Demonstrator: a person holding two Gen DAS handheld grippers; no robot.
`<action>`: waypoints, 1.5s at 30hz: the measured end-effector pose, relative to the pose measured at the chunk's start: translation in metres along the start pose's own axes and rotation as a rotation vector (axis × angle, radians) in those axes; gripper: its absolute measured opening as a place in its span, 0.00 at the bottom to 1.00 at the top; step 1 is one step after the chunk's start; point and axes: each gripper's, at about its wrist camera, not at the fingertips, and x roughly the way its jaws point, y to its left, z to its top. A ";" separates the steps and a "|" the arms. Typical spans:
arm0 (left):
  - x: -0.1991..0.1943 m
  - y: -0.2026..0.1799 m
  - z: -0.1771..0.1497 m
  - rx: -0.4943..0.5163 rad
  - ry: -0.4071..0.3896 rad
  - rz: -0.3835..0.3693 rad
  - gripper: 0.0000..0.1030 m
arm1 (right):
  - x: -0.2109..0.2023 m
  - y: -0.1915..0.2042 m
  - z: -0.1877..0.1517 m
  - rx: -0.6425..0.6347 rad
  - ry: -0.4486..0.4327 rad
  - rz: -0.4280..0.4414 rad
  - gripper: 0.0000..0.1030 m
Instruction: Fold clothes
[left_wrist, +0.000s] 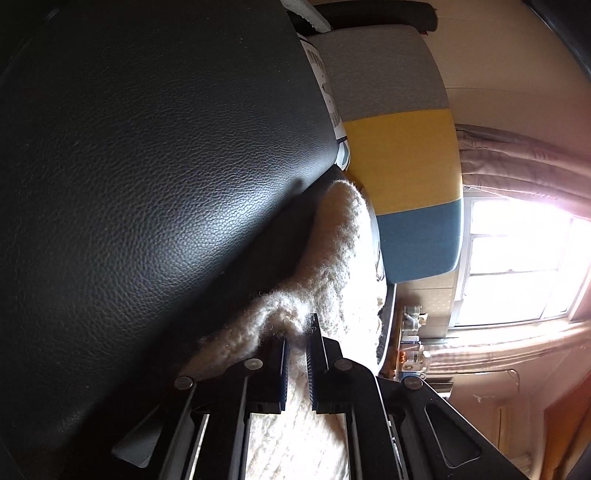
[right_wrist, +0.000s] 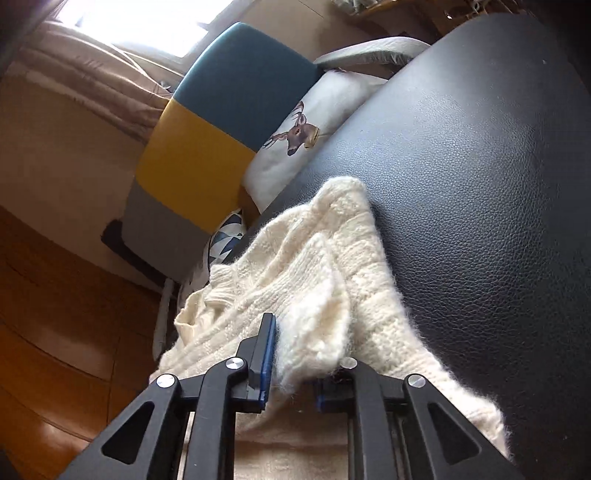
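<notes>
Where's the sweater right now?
The sweater lies on the black leather surface, at its edge near the deer cushion, in both grippers.

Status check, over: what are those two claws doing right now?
Left claw and right claw both pinching cream sweater. Sweater half bunched on black leather seat. Nothing blocking.

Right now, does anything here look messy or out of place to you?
Only the cream knit sweater: it lies bunched and creased on the black leather surface, one side spilling over the edge toward the wooden floor. Each tool, left and right, has a fold of it between its fingers. Nothing looks damaged.
</notes>
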 end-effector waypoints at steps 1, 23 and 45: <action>-0.002 0.000 0.000 -0.002 0.013 -0.003 0.08 | -0.004 -0.002 0.001 0.014 -0.001 0.002 0.21; 0.022 -0.067 0.061 0.369 0.089 0.113 0.54 | 0.028 0.064 -0.036 -0.416 0.043 -0.125 0.32; 0.038 -0.099 0.037 0.612 -0.119 0.312 0.22 | 0.014 0.044 -0.029 -0.301 0.071 -0.048 0.21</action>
